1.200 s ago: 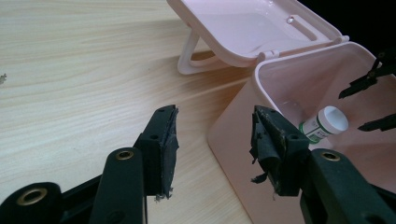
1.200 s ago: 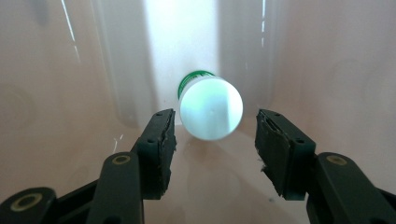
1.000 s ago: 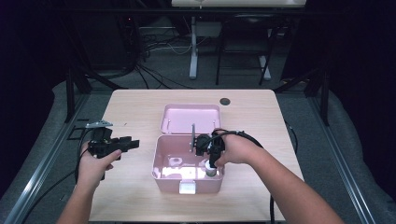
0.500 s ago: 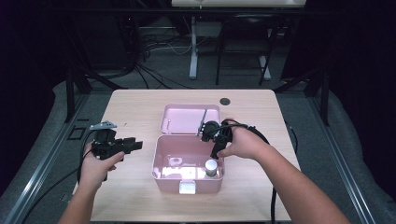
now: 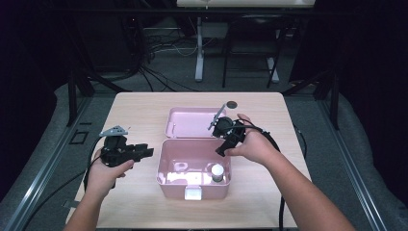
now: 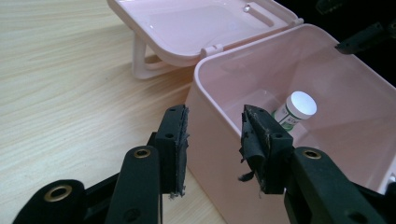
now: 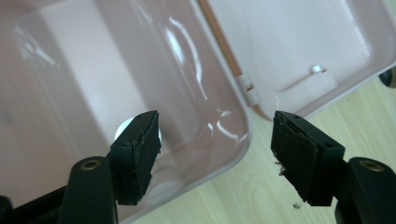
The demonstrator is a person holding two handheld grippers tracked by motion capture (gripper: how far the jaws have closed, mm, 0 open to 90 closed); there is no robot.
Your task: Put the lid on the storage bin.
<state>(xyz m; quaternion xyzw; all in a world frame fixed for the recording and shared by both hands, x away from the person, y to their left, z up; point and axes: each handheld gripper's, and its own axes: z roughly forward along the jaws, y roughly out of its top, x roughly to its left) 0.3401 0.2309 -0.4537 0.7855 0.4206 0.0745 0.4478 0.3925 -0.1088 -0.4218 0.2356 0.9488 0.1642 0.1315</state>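
Pink box [image 5: 192, 168], lid open and laid back toward 12 o'clock, at table [image 5: 144, 106] centre. White-capped bottle [image 5: 217, 172] upright in box's 4 o'clock corner. Right gripper [image 5: 222, 150] above box's 2 o'clock rim, jaws wide apart, empty. Left gripper [image 5: 146, 152] at box's 9 o'clock, jaws apart, just been closing, nothing clamped.

The pink box [image 5: 192, 185] is glossy, smooth plastic that catches reflections. The table [image 5: 144, 108] is matt, pale wood-grain. The bottle [image 6: 293, 112] at the box's 4 o'clock corner has a smooth white plastic cap. The left hand-held gripper [image 6: 212, 135] carries frayed, matt black pads.
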